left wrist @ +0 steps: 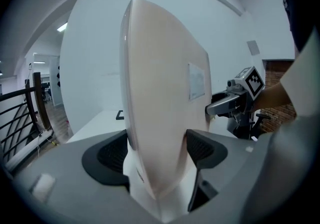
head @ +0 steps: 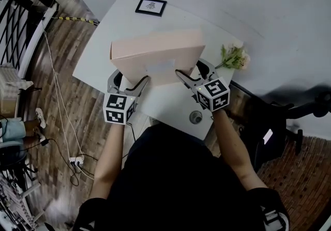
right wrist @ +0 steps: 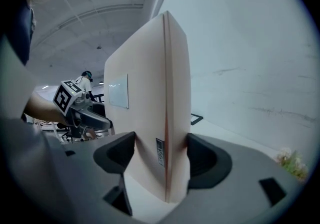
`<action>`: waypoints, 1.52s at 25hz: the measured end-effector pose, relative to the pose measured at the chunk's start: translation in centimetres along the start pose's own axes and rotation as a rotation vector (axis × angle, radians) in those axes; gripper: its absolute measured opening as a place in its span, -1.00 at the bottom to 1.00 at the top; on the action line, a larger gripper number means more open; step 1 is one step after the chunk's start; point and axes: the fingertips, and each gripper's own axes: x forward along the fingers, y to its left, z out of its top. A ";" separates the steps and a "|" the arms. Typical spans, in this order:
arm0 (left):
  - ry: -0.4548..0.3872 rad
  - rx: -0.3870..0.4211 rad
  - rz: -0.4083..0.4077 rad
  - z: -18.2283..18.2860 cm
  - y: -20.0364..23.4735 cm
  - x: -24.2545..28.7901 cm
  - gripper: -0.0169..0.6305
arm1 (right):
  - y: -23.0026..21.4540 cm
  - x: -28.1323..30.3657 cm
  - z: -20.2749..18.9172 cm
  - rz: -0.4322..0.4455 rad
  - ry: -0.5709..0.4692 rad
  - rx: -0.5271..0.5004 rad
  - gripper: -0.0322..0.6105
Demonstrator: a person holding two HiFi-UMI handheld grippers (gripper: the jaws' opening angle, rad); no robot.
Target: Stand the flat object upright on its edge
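A flat pale pink box (head: 155, 51) stands on its long edge on the white table (head: 176, 106), roughly upright, with a small label on the side facing me. My left gripper (head: 129, 81) clamps its left end and my right gripper (head: 192, 72) its right end. In the left gripper view the box (left wrist: 160, 92) fills the gap of the left gripper (left wrist: 157, 150), both pads against its faces. The right gripper view shows the box (right wrist: 150, 92) likewise pinched by the right gripper (right wrist: 160, 155).
A small black picture frame (head: 151, 6) lies at the table's far edge. A flower bunch (head: 235, 58) rests at the right edge, a round disc (head: 195, 117) near the front. A dark chair (head: 289, 116) stands right; cables and a power strip (head: 76, 161) lie on the floor left.
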 end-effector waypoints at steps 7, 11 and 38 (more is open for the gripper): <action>-0.025 0.044 0.032 -1.1 -0.1 -0.2 0.21 | 0.6 0.0 -1.0 -0.042 0.007 -0.083 0.12; -0.030 0.054 0.040 -1.5 -0.4 -0.2 0.21 | 0.7 -0.1 -1.7 -0.062 0.023 -0.102 0.12; -0.028 0.086 -0.070 -2.3 -0.4 0.3 0.28 | 0.9 -0.1 -2.4 -0.014 -0.020 -0.088 0.12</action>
